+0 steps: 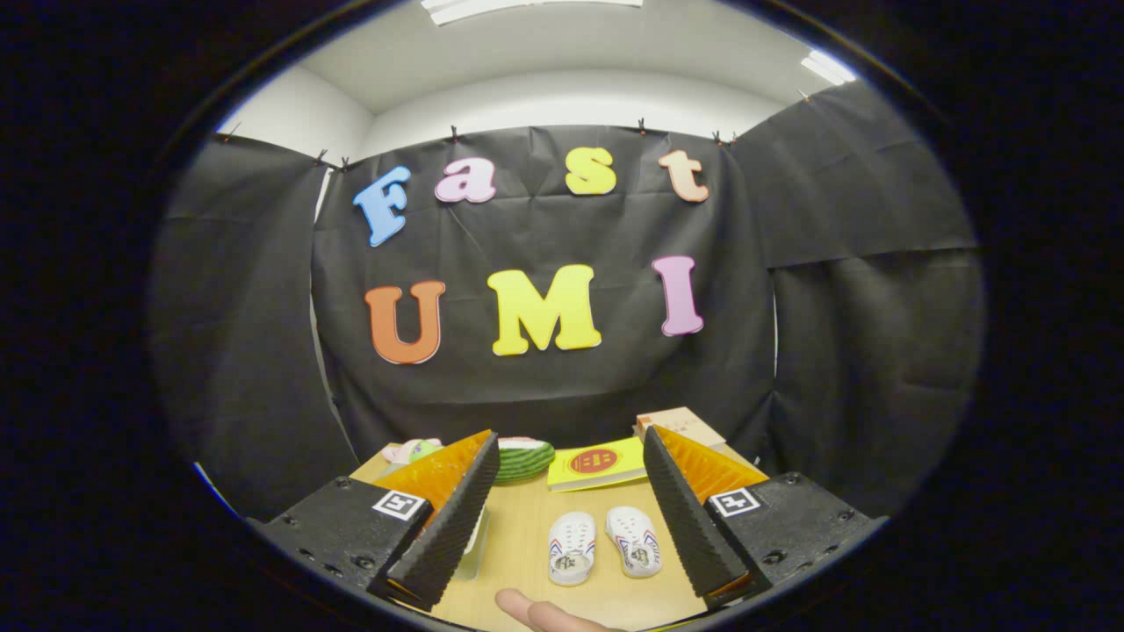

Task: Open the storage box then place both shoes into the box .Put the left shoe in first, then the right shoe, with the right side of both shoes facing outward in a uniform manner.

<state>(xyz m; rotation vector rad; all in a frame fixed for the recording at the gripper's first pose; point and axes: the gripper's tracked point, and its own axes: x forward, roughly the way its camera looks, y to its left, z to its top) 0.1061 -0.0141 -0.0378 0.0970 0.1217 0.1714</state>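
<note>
White shoes: pair of small white slip-on shoes with red-blue side trim, left one (572,547) and right one (634,540), side by side, nearly touching, on the table
Shoes vs gripper: between the two fingers, just ahead, closer to the right finger
Gripper (562,518): fingers wide apart, gripping nothing, held above the table
Storage box: clear pale edge (475,542) just beside the left finger, mostly hidden, cannot tell if it is the box
Table (518,527): light wood top
Beyond fingers: yellow booklet with red round mark (597,463), green striped round item (523,460), tan box (683,427)
Fingertip (540,612): person's, at near table edge
</note>
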